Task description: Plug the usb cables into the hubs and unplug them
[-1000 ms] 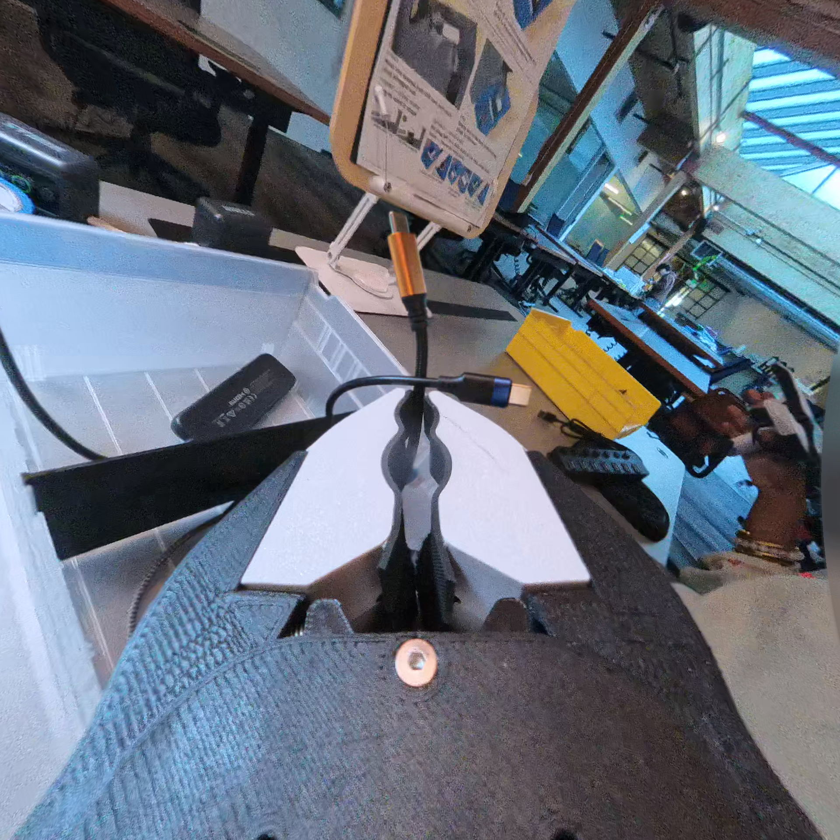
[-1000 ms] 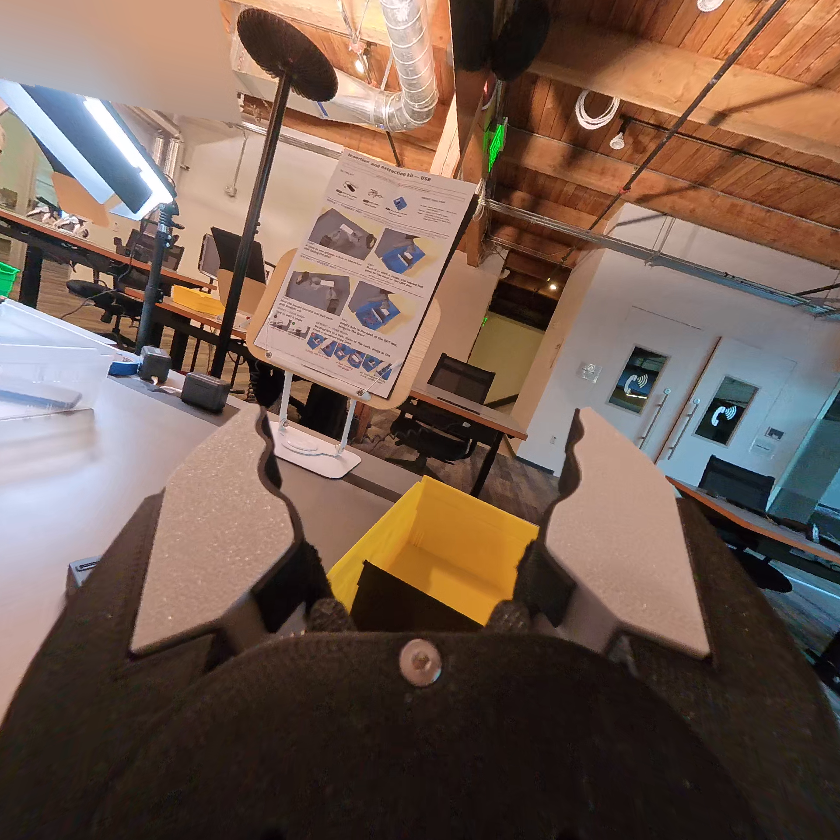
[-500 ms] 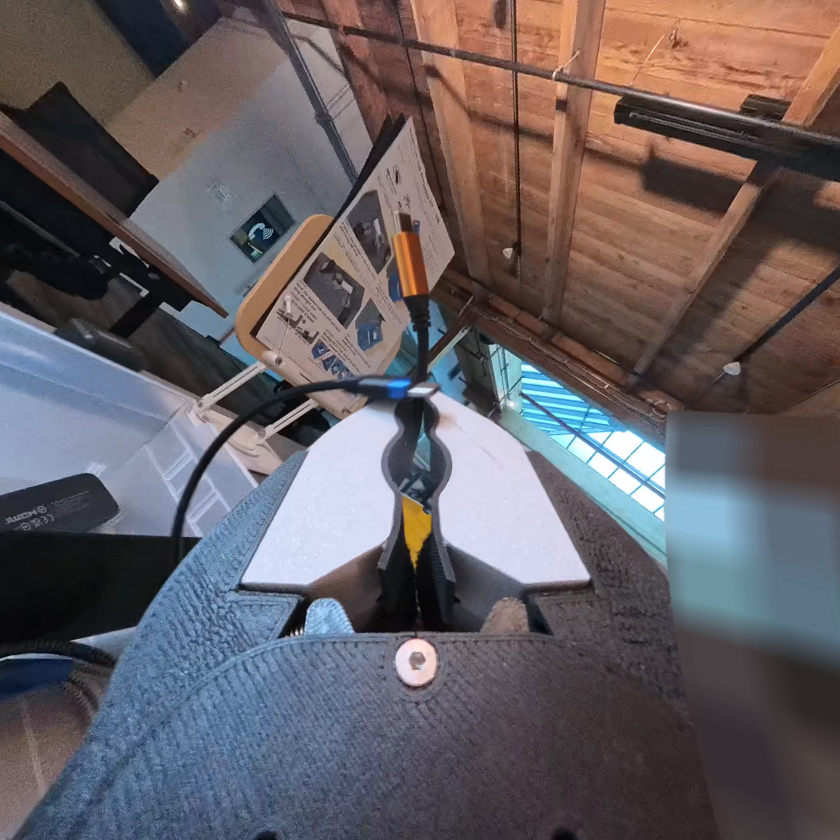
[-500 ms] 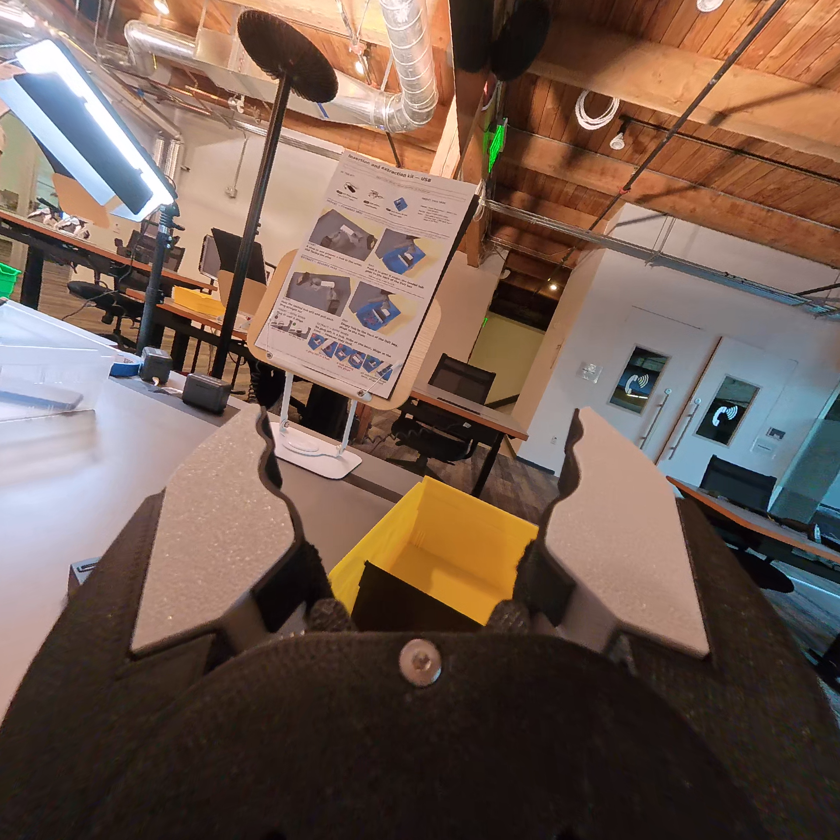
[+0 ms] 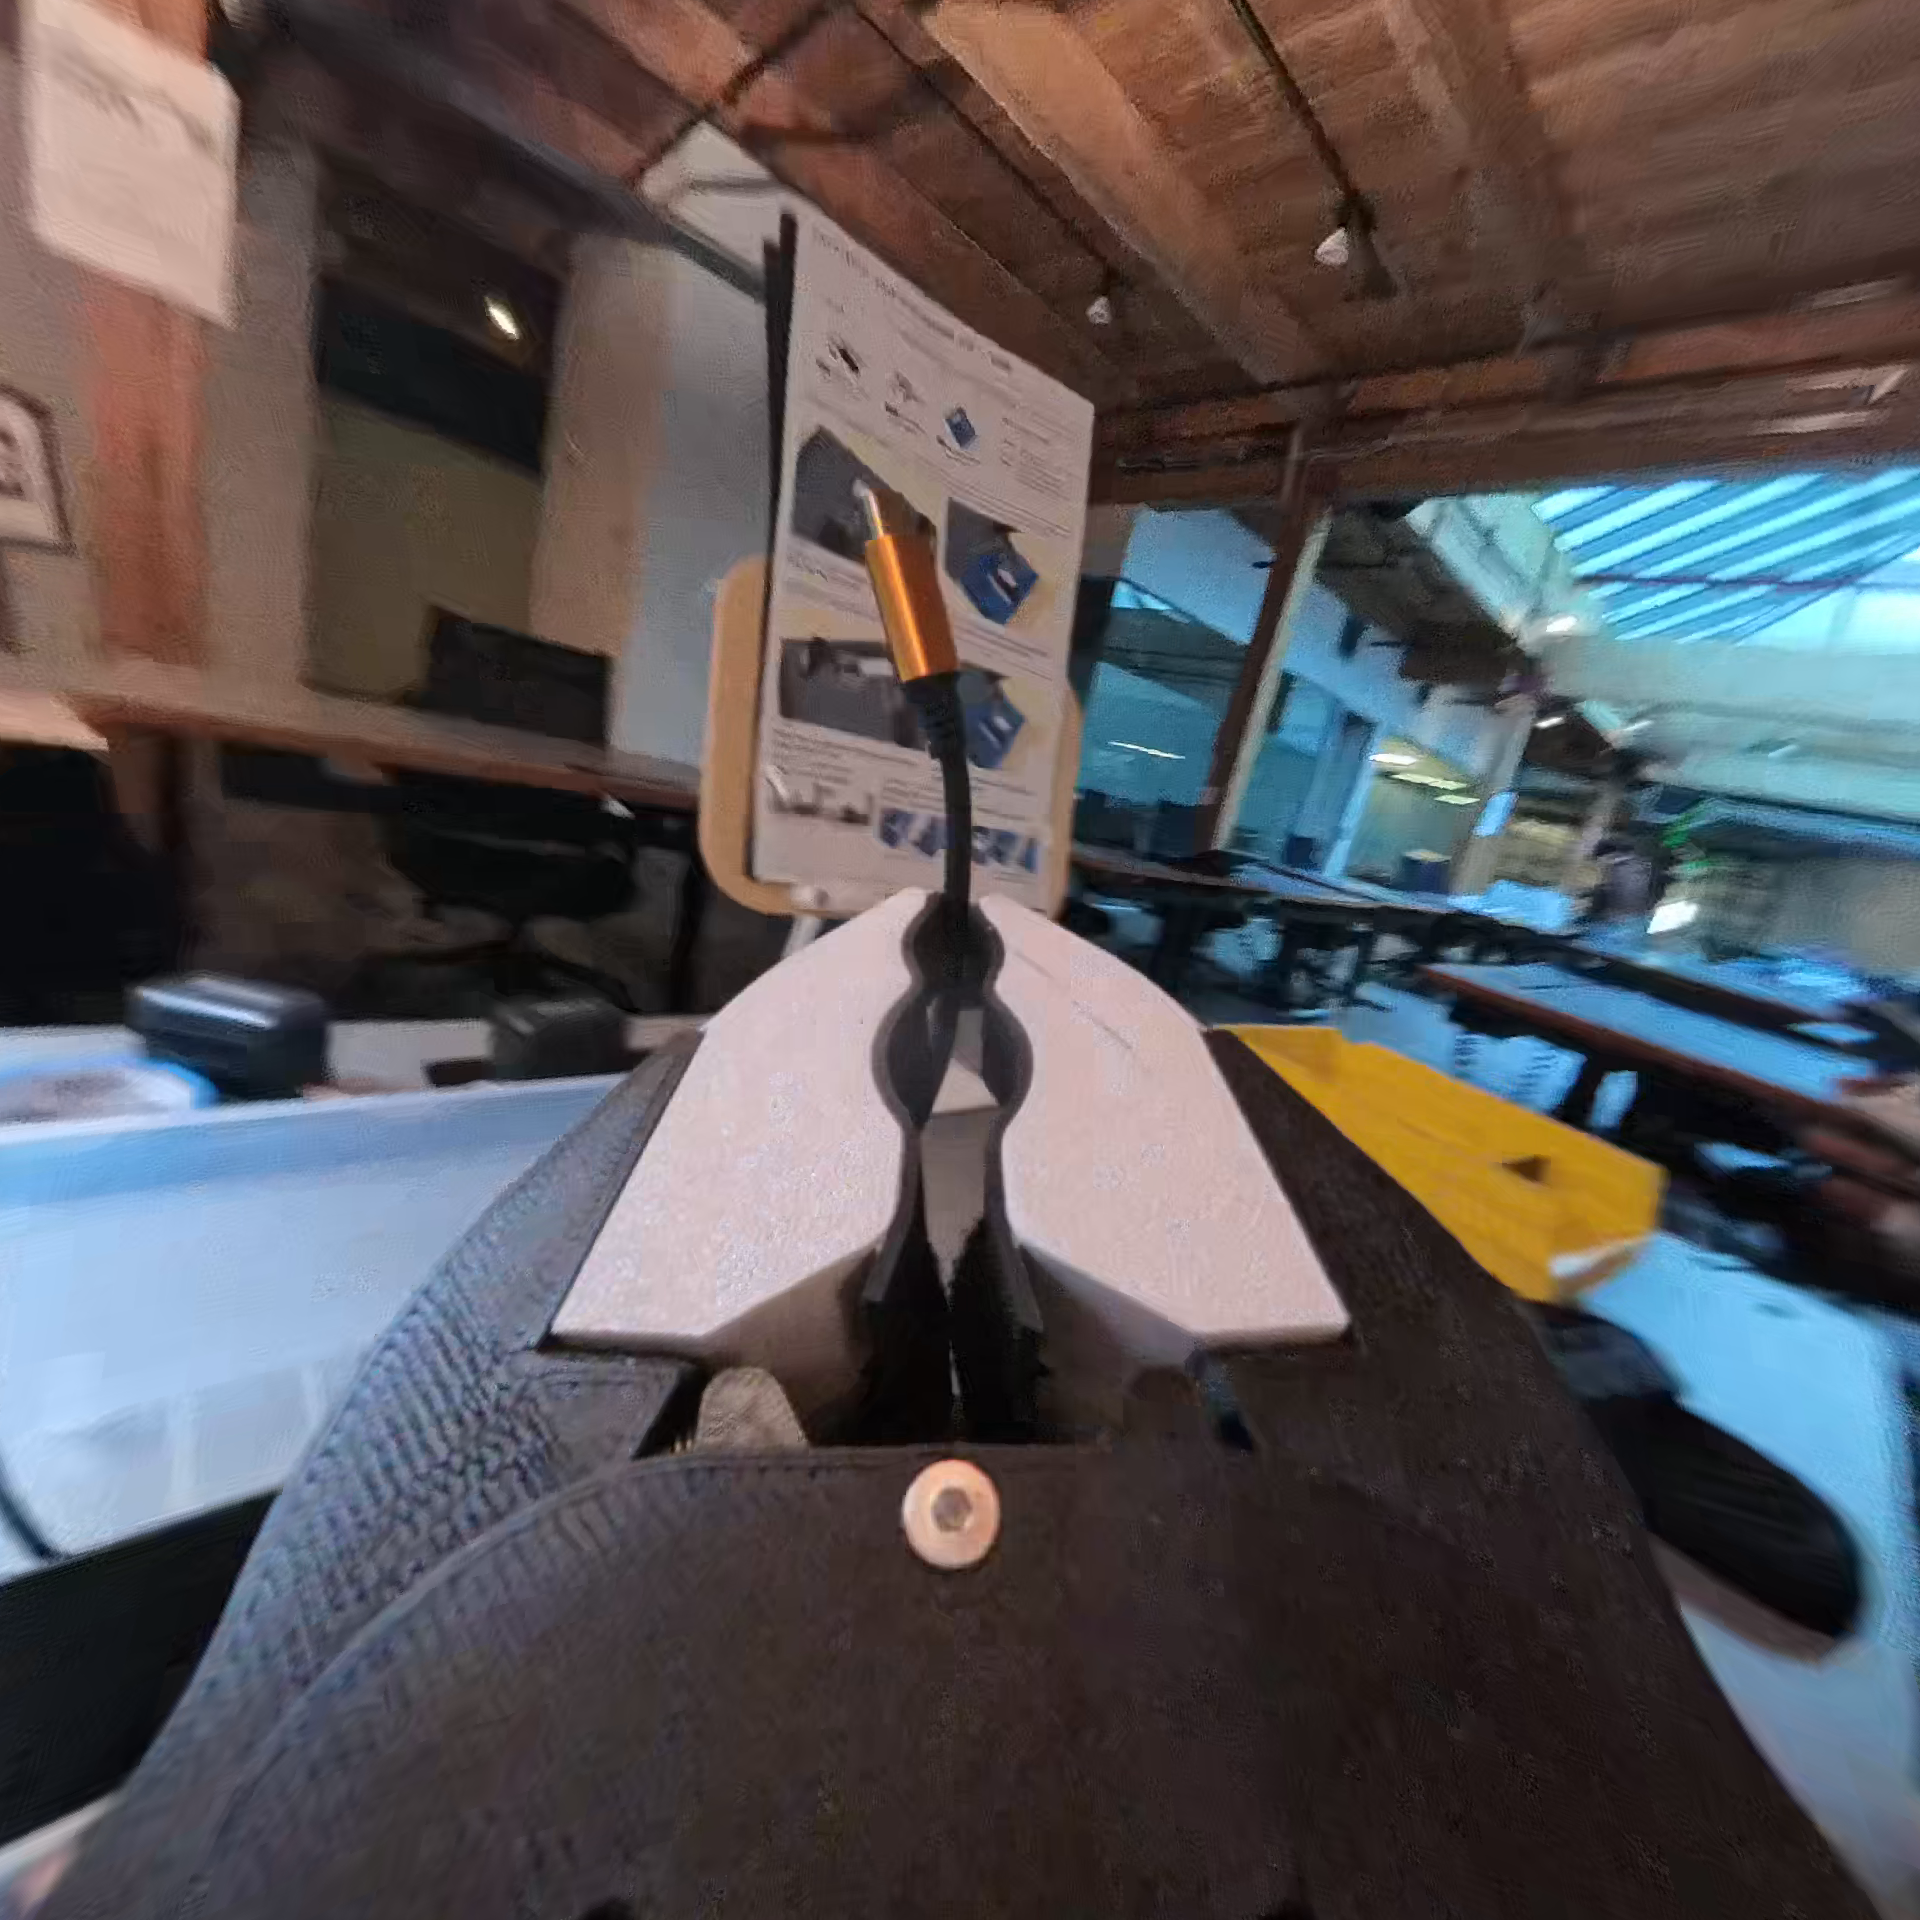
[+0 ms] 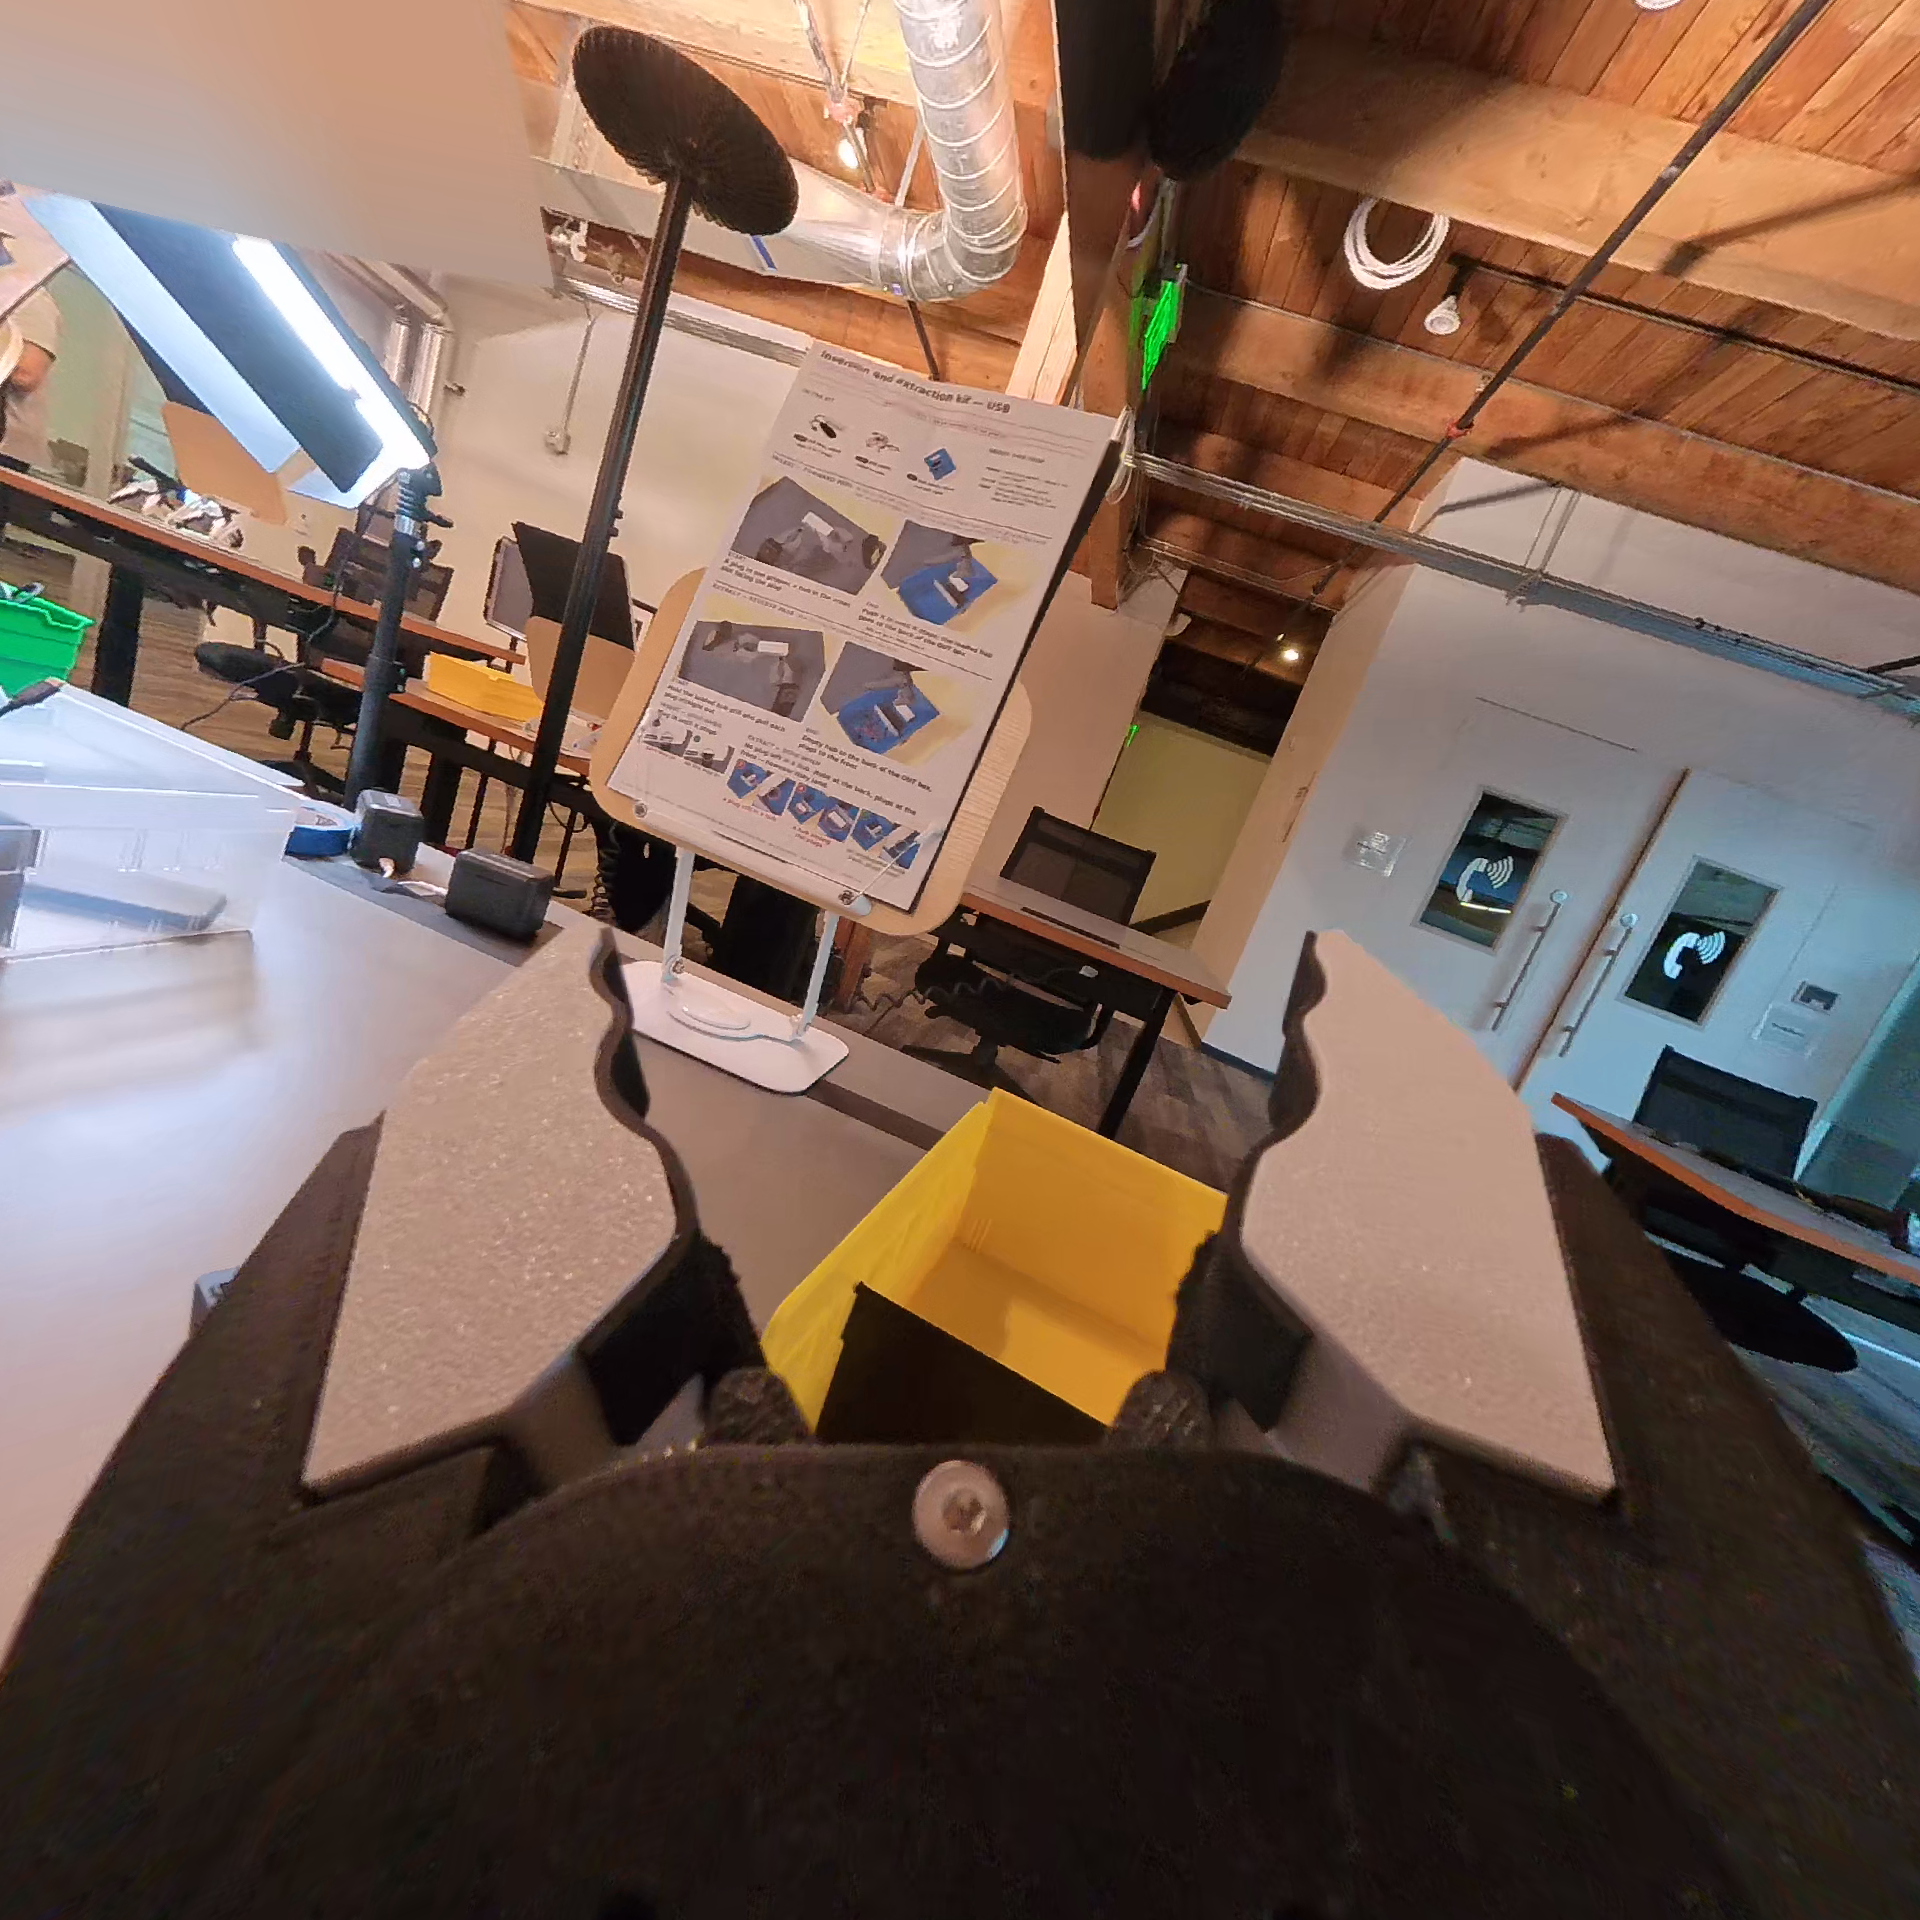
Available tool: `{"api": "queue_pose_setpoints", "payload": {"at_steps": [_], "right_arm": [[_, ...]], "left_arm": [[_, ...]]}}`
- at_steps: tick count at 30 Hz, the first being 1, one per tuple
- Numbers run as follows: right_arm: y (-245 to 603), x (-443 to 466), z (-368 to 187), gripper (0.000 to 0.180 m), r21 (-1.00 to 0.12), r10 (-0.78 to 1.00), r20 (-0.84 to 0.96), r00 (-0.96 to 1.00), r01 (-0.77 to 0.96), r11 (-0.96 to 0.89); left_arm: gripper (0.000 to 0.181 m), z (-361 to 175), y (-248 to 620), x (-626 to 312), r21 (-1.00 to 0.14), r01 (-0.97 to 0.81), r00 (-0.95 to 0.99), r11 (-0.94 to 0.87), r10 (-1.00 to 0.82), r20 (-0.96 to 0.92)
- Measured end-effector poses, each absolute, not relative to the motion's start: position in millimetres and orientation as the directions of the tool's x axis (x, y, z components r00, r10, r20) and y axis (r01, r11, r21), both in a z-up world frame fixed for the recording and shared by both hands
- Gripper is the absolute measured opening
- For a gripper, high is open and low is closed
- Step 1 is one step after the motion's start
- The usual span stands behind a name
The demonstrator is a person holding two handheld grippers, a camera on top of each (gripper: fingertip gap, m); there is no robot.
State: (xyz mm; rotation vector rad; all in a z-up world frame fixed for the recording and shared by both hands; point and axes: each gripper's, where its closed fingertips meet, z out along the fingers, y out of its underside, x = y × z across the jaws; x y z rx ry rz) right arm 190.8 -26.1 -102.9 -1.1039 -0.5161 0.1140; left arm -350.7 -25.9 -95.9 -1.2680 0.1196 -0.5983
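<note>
Left gripper (image 5: 951, 920) is clamped on a black USB cable (image 5: 954, 821), its orange plug (image 5: 910, 608) standing upright at frame centre. Right gripper (image 6: 956, 997) gapes wide, empty, above a yellow bin (image 6: 1039, 1226) at lower centre.

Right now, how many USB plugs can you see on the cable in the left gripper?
1: an orange metal-sleeved USB plug standing up above the shut left gripper, on a short black cable. Any other end is hidden.

Printed writing covers the instruction sheet (image 6: 862, 634).
</note>
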Motion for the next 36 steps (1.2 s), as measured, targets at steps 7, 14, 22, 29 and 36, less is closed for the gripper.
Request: {"api": "queue_pose_setpoints", "payload": {"at_steps": [7,14,22,29,36], "right_arm": [[-27.4,171.4,-112.9,0.112,-0.879,0.417,0.393,0.820,0.202,0.432],[-22.2,150.8,-138.5,0.111,-0.852,0.461,0.512,0.725,0.360,0.380],[-44.3,110.7,-137.4,0.100,-0.841,0.604,0.527,0.598,0.263,0.474],[-70.0,82.8,-155.0,0.072,-0.786,0.685,0.618,0.386,0.300,0.540],[-92.3,50.4,-151.3,0.046,-0.804,0.758,0.593,0.271,0.151,0.575]], "left_arm": [[0.005,-0.2,-81.2,-319.6,-0.764,0.059,0.969,0.642,-0.221,-0.110],[0.004,12.7,-96.3,-237.5,-0.760,0.104,0.881,0.641,-0.414,-0.229],[0.004,-78.0,-78.1,-105.2,-0.788,-0.299,0.696,0.539,-0.441,-0.566],[0.004,-166.2,-68.4,-33.0,-0.707,-0.515,0.498,0.484,-0.502,-0.707],[0.004,-190.9,-70.8,-14.7,-0.574,-0.640,0.376,0.511,-0.443,-0.814]]}}
